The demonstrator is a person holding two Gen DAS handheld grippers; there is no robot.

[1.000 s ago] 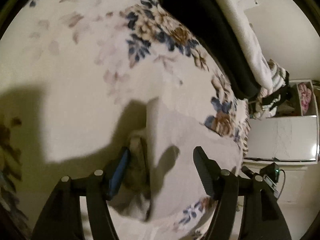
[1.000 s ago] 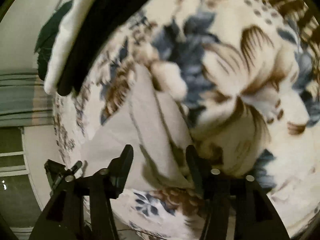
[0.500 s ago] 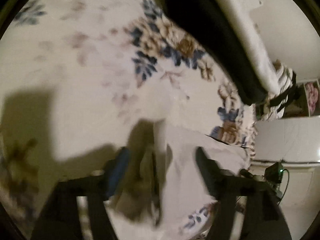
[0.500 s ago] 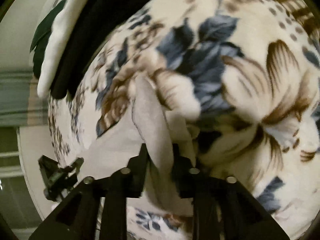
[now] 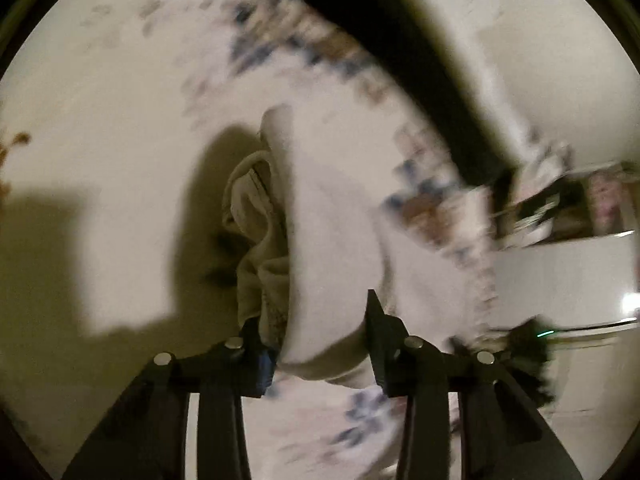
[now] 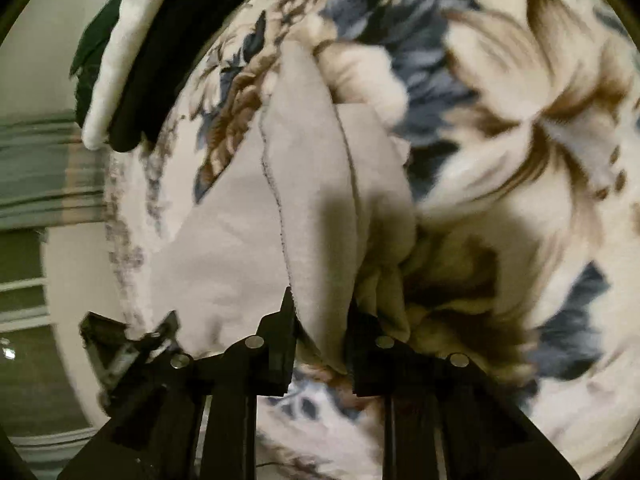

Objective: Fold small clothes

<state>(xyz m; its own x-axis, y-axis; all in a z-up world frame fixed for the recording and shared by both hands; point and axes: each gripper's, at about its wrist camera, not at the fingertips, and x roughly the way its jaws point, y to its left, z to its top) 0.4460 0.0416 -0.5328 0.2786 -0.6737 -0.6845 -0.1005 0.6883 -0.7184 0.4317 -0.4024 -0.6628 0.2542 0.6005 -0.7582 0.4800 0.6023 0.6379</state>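
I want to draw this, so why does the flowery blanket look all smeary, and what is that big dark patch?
Left wrist view: motion blur smears the floral blanket; the dark patch is a shadow. Right wrist view: sharper, the pale garment shows its stitching, with a smaller shadow across it.

Both views are being taken from just behind each gripper's fingers, angled steeply down and very close to a floral blanket [image 5: 120, 120] [image 6: 520, 80]. The left wrist view is being aimed toward a white cabinet [image 5: 560, 280] at right; the right wrist view toward a striped curtain [image 6: 36, 168] at left. A pale grey garment [image 5: 332, 240] [image 6: 240, 220] and a black cloth [image 5: 420, 60] [image 6: 168, 40] are being shared by both.
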